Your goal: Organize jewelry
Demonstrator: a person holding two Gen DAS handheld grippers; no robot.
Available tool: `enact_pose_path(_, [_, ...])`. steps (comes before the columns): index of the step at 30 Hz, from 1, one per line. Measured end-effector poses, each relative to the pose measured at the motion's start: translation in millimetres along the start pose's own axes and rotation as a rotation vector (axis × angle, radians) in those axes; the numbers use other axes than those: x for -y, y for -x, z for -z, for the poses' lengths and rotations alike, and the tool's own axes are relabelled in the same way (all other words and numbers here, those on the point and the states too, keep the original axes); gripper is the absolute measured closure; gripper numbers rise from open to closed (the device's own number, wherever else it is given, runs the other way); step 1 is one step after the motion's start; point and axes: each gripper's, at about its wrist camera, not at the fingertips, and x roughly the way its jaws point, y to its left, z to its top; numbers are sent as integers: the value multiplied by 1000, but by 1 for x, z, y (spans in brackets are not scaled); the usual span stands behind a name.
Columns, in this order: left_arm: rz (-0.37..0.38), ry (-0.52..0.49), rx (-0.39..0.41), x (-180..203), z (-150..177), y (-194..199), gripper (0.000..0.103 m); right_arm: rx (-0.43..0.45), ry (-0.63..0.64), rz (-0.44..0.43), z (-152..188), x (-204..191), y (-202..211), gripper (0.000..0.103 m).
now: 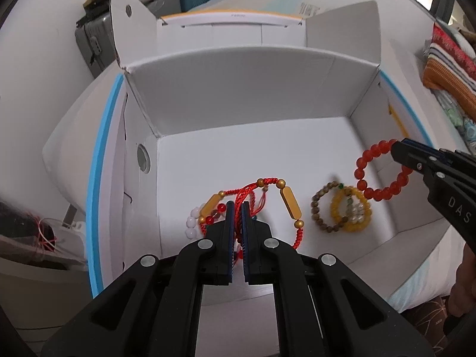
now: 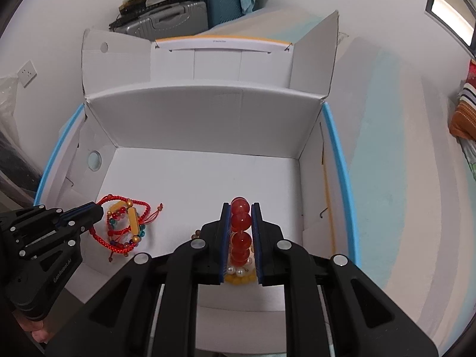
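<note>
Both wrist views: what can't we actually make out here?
- Left wrist view: the left gripper covers the near part of the red cord bracelet, so what it pinches is unclear.
- Right wrist view: the brown bead bracelet is mostly behind the right gripper.
- Right wrist view: the yellow bead bracelet shows only between the fingers.
- Left wrist view: the red bead bracelet is motion-blurred.

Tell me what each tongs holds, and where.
Left tongs: red cord bracelet, by its cords. Right tongs: red bead bracelet, by its beads.
</note>
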Motion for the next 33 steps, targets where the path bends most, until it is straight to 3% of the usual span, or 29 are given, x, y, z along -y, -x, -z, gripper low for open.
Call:
enact_pose_path(13, [-39,16,-11,-12,1,-5,94,-9,4,8,-1,-6,-7,89])
enact_pose_path(15, [-50,26,-1,-13,-1,-1,80,-8,-1,8,-2,-6,-5,83])
enact_pose_path(17, [-63,27,27,-14,-2,6,57,7,-12,11,-3,-4,-1,65])
enact_pose_path(21, [-70,31,73,-13,-3,19,37,40,-34,-5,-4,1,10,45])
enact_pose_path(22, [-72,37,86,-14,-2,23,28,51,-36,-12,-4,3,14,41])
enact_pose_path(29, [-78,79,152,-14,9,42,5,135,-38,-10,5,9,42,9])
enact_pose_path(33, [-83,103,192,-12,22,57,6,193,-31,27,20,13,60,8])
